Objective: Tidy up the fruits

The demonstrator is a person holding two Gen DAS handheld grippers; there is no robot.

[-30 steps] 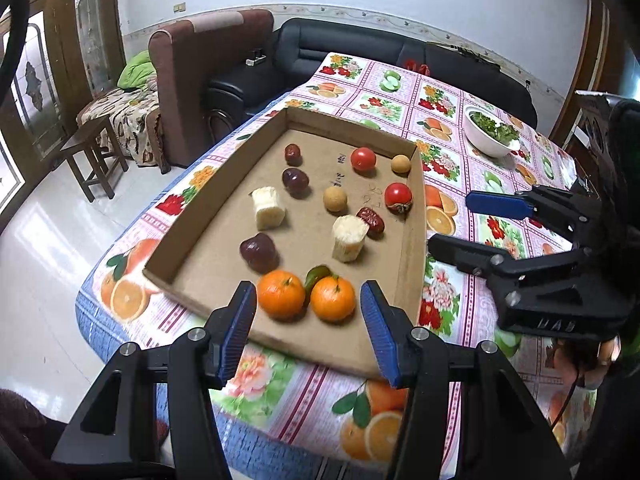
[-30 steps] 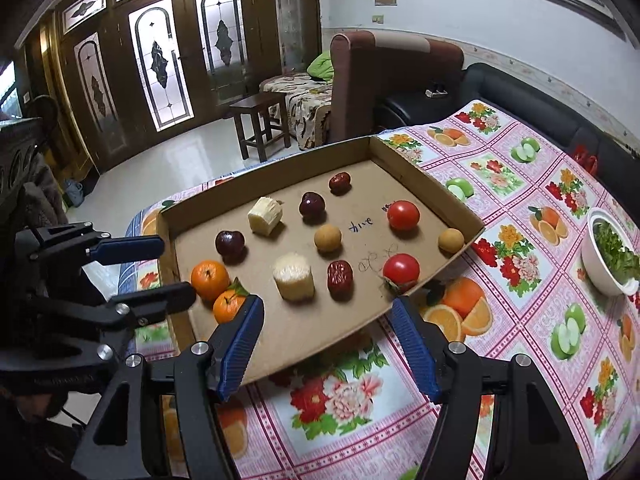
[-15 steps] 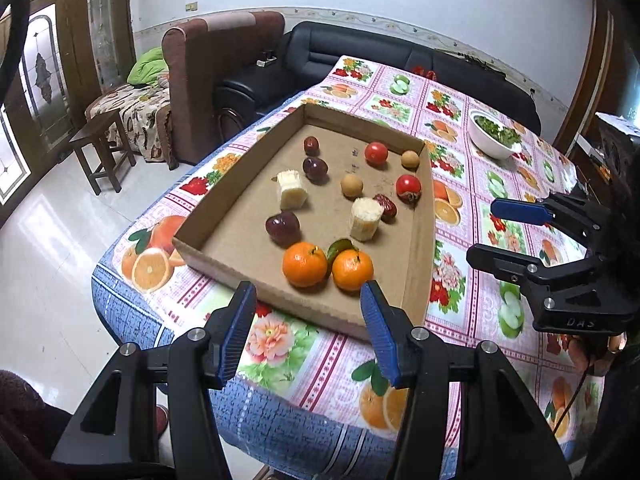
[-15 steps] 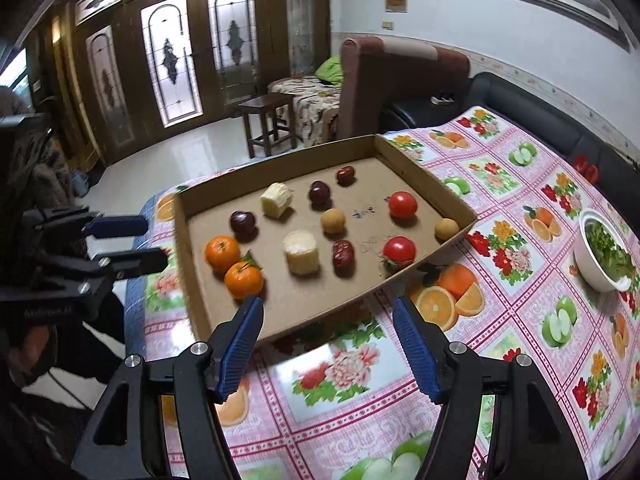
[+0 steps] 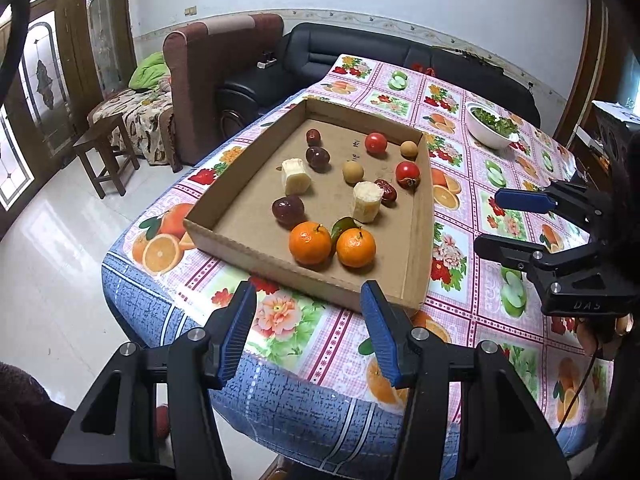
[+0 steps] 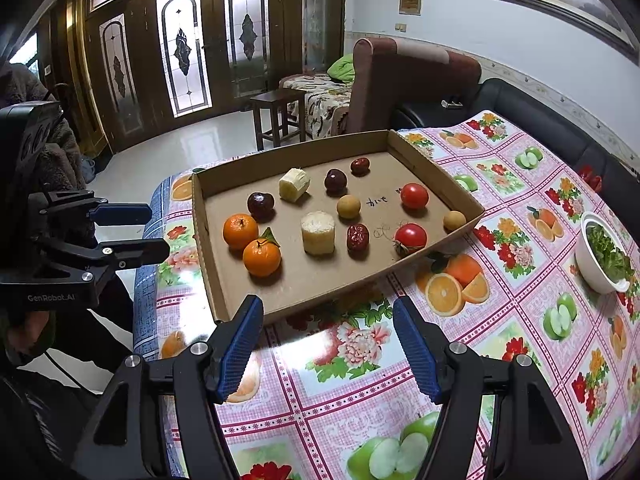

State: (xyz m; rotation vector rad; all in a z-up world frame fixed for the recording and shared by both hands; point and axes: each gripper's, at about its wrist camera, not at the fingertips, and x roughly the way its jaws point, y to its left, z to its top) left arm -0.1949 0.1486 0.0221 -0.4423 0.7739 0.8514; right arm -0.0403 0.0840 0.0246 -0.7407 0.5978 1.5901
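Note:
A shallow cardboard tray (image 5: 416, 240) (image 6: 208, 264) on the fruit-print tablecloth holds two oranges (image 5: 310, 242) (image 6: 262, 258), two tomatoes (image 5: 407, 173) (image 6: 410, 236), two pale banana chunks (image 5: 367, 202) (image 6: 318, 233), dark plums (image 5: 288, 210), red dates and small tan fruits. My left gripper (image 5: 308, 336) is open and empty, held back from the tray's near edge. My right gripper (image 6: 328, 344) is open and empty, above the cloth in front of the tray's long side. Each gripper shows in the other's view (image 5: 516, 222) (image 6: 132, 232).
A white bowl of greens (image 5: 490, 128) (image 6: 602, 258) stands on the table beyond the tray. A black sofa (image 5: 360, 50) and a brown armchair (image 5: 216, 68) stand behind the table. A wooden stool (image 5: 104, 152) is on the tiled floor to the left.
Both grippers have pulled back from the tray, which now looks smaller and farther away. Both stay open and empty. The fruits have not moved.

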